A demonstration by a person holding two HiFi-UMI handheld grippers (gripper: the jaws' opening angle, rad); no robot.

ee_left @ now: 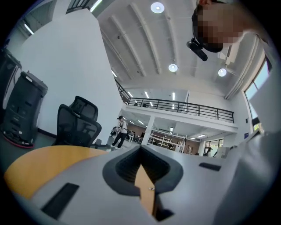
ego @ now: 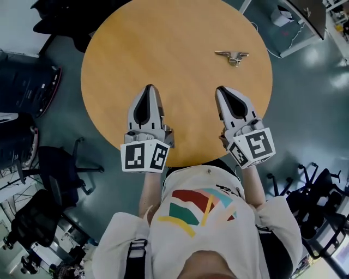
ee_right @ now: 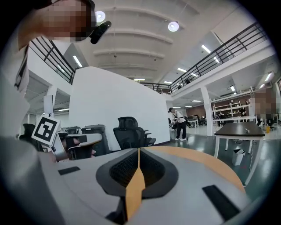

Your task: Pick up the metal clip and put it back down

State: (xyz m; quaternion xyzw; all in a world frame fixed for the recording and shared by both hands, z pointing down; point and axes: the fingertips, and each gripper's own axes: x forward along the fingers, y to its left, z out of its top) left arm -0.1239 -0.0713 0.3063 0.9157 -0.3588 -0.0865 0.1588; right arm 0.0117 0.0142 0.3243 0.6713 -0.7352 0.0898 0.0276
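The metal clip (ego: 232, 56) lies flat on the round wooden table (ego: 174, 49), towards its far right side. My left gripper (ego: 149, 87) rests at the table's near edge with its jaws shut and nothing between them. My right gripper (ego: 220, 90) sits beside it, also shut and empty, with its tip a short way nearer than the clip and slightly left of it. In the left gripper view the left gripper (ee_left: 141, 147) has its jaws pressed together at the tip. The right gripper view shows the right gripper (ee_right: 138, 149) with its jaws meeting in one line.
Black office chairs stand on the floor at the left (ego: 60, 163) and the right (ego: 316, 190) of the table. A white box (ego: 281, 16) and a cable lie on the floor at the far right. The person's torso is at the near table edge.
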